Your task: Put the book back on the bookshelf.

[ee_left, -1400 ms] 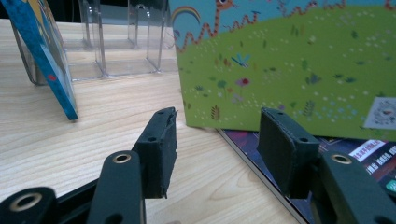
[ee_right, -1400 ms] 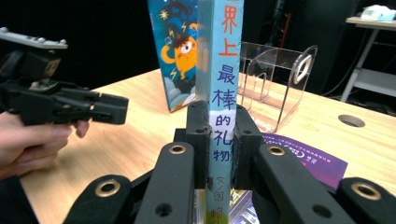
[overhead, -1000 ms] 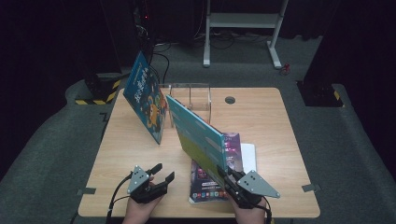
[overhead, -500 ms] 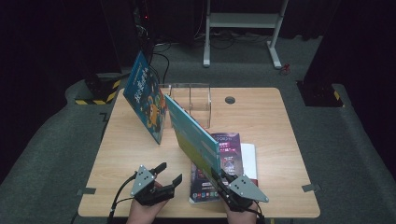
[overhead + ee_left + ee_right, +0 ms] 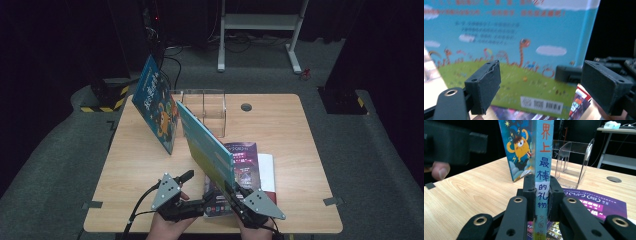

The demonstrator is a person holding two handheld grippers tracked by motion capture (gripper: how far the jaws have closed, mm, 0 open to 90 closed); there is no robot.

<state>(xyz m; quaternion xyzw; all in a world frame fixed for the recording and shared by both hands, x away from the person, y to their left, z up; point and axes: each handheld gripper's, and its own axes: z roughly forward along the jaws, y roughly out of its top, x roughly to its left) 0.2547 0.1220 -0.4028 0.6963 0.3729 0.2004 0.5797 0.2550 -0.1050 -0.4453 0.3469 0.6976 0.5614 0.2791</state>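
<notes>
Turquoise book [image 5: 543, 165] pinched upright by right gripper [image 5: 541, 200], left gripper [image 5: 541, 87] gaping empty alongside; next, steering toward clear rack [image 5: 204, 107].

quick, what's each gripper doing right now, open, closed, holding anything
Left gripper: open, holding nothing, jaws spread in front of the light blue book's back cover.
Right gripper: closed on the spine of that book, holding it upright.

Spine of the light-blue book [image 5: 543, 182] in my right jaws reads 界上最棒的礼物. Barcode on its back cover [image 5: 541, 104], digits too blurred.
</notes>
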